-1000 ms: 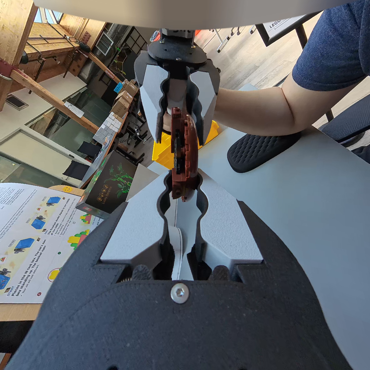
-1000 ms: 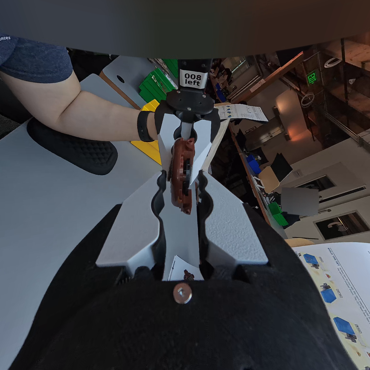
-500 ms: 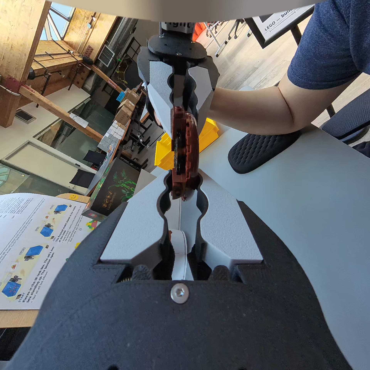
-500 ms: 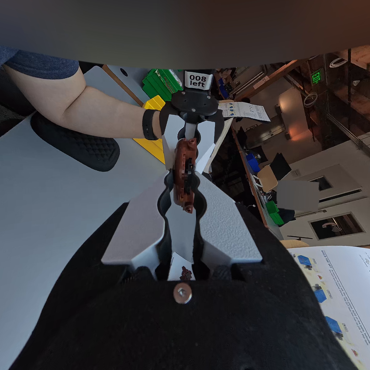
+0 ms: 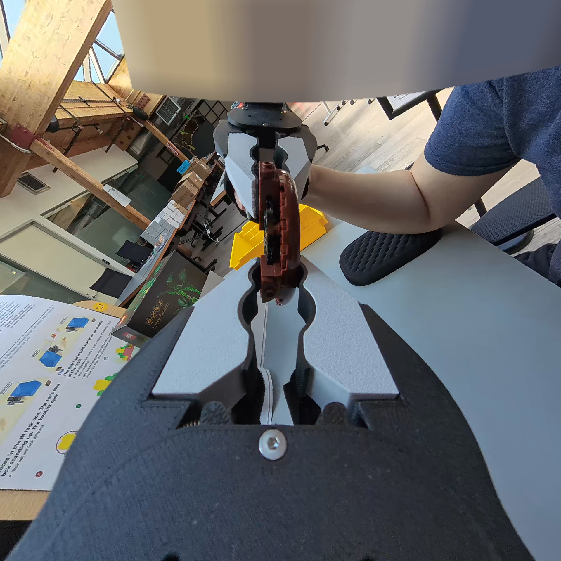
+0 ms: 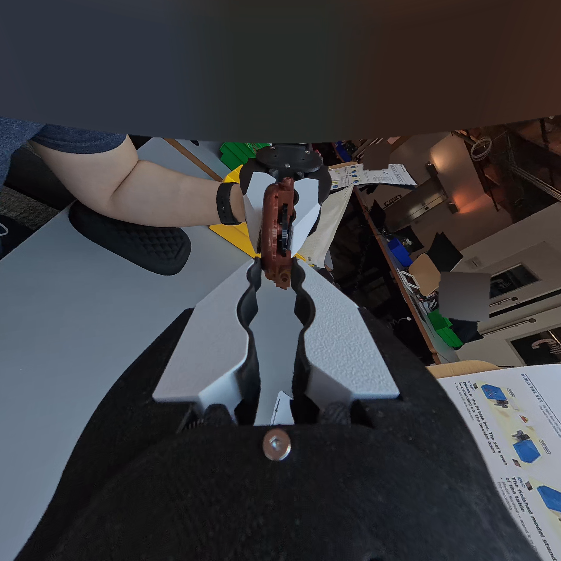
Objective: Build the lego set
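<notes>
Both the left gripper point(image 5: 277, 277) and the right gripper point(image 6: 275, 267) pinch the same brown lego assembly point(image 5: 279, 230) from opposite ends above the grey table point(image 5: 455, 318).

I see the right gripper point(image 6: 275, 267) now closed on the near end of the brown lego assembly point(image 5: 279, 230); one second ago its fingers stood wider around it. In both wrist views the opposite gripper sits higher and smaller than before.

Left tool point(image 5: 277, 273) and right tool point(image 6: 274, 267) clamped — tips facing.
</notes>
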The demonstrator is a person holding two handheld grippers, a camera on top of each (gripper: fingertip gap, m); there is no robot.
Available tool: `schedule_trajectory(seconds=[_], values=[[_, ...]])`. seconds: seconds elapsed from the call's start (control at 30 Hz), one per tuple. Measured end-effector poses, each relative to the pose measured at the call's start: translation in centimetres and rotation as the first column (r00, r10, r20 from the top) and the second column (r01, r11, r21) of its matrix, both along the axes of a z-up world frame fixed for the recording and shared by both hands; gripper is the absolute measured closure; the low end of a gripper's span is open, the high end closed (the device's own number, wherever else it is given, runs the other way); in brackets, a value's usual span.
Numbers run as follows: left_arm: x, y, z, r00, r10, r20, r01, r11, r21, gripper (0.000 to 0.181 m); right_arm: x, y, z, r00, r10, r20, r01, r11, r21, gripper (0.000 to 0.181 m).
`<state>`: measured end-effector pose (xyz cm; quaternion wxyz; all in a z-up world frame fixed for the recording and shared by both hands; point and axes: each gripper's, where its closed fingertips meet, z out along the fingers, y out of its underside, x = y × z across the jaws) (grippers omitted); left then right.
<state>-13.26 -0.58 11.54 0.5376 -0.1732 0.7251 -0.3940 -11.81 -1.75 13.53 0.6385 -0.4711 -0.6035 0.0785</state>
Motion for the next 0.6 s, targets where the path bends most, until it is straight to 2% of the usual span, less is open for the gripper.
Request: schedule_trajectory(seconds=[0.13,0.23,0.27,0.3,0.37,0.43,0.47,0.53,0.6], values=[[-0.1,0.3,0.0,1.0,-0.012,-0.016,0.012,0.999,-0.037,0.162,0.0,0.4,-0.1,1.0,-0.003,-0.006,0.003,1.0,-0.007,0.163],[0.2,0.9,0.3,1.0,-0.017,-0.02,0.015,0.995,-0.102,0.162,0.2,1.0,0.4,0.991,0.033,-0.127,-0.048,0.992,-0.117,0.162],[0.4,1.2,0.3,0.999,-0.013,-0.035,0.008,0.99,-0.139,0.162,0.5,1.4,0.7,0.983,0.036,-0.18,-0.062,0.989,-0.137,0.151],[0.6,1.8,0.2,0.998,-0.008,-0.061,-0.003,0.983,-0.186,0.162,1.1,2.2,1.2,0.97,0.022,-0.242,-0.06,0.987,-0.15,0.127],[1.3,3.7,-0.2,0.99,0.017,-0.14,-0.061,0.947,-0.315,0.162,2.5,3.6,1.6,0.941,-0.004,-0.34,-0.07,0.976,-0.204,0.118],[1.7,5.5,-0.7,0.973,-0.009,-0.232,-0.105,0.874,-0.474,0.162,4.0,5.0,1.6,0.906,-0.013,-0.422,-0.09,0.971,-0.223,0.121],[1.8,6.5,-0.8,0.966,-0.034,-0.257,-0.12,0.818,-0.562,0.162,4.9,6.1,1.4,0.891,-0.041,-0.453,-0.072,0.971,-0.229,0.124],[1.7,8.8,-0.5,0.958,-0.096,-0.269,-0.139,0.666,-0.733,0.162,6.6,8.7,0.1,0.864,-0.119,-0.489,-0.015,0.966,-0.26,0.13],[1.3,11.2,-0.7,0.949,-0.163,-0.271,-0.162,0.487,-0.858,0.163,7.5,11.4,-2.2,0.85,-0.208,-0.484,0.047,0.945,-0.325,0.136]])
